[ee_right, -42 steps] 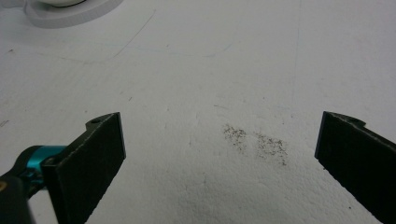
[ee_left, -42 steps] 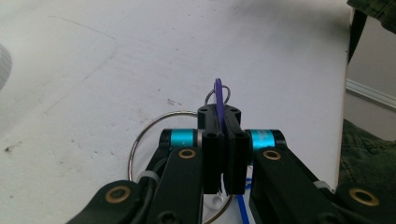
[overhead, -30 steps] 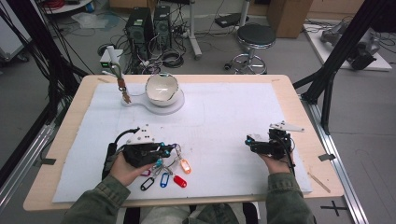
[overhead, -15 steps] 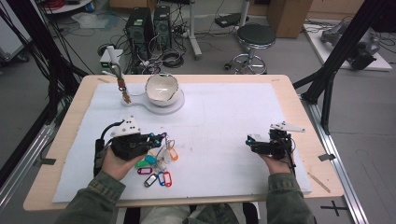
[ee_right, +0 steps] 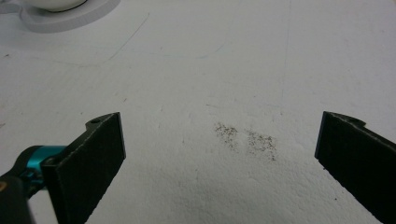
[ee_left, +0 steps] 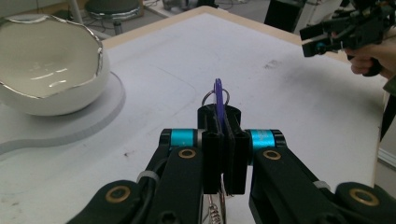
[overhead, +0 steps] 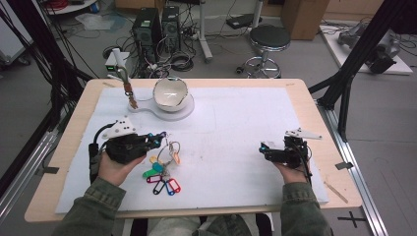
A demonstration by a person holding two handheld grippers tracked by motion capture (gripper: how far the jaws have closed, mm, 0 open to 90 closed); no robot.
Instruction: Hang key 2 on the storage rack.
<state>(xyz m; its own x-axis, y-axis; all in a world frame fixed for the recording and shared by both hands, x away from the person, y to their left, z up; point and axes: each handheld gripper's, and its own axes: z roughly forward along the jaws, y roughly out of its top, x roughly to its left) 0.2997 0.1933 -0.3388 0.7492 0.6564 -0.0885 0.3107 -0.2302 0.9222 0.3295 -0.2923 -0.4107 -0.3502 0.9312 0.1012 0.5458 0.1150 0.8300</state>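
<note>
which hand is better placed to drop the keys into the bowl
Left. The left gripper is already shut on the bunch of keys, and the bowl stands on its side of the table. The right gripper sits open and empty, far off at the right.

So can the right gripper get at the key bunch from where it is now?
Probably yes: the right gripper is open, with bare mat between it and the key bunch, though the left gripper already grips it.
</note>
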